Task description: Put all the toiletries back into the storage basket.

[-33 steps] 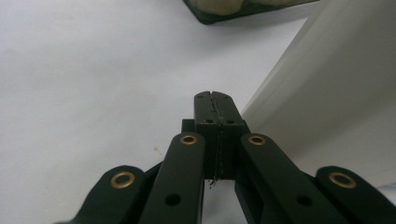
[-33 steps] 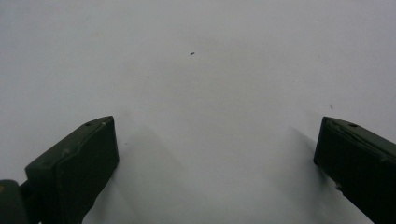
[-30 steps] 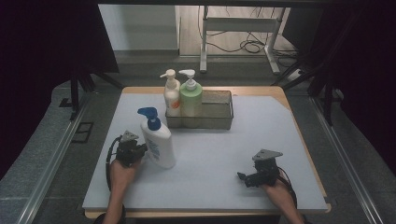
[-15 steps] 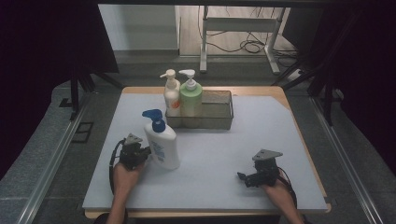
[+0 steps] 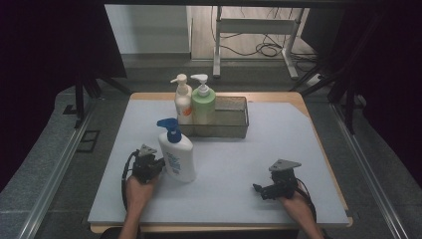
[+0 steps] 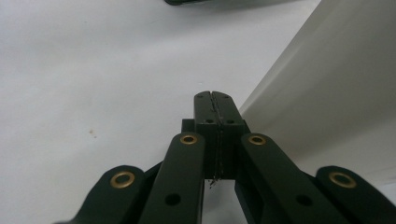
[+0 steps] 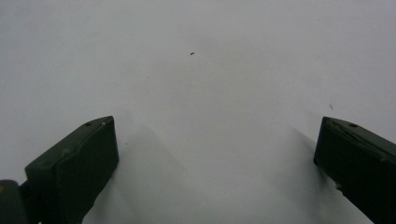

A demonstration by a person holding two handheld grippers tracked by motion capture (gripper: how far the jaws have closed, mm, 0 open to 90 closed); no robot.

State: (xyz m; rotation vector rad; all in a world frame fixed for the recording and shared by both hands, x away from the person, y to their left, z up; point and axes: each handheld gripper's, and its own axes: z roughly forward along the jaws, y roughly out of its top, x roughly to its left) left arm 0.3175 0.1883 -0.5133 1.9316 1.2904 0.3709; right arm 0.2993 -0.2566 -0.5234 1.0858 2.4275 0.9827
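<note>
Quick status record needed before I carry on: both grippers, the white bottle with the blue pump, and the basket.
left gripper: fingers shut on nothing, close beside the white pump bottle's left side; contact unclear
right gripper: fingers open, nothing between them, low over the table mat
white pump bottle: blue pump head, upright on the mat, in front of the basket
wire basket: far middle of the mat, holds two bottles at its left end
cream bottle: upright in basket
green bottle: upright in basket, right of the cream one
table mat: pale grey
</note>
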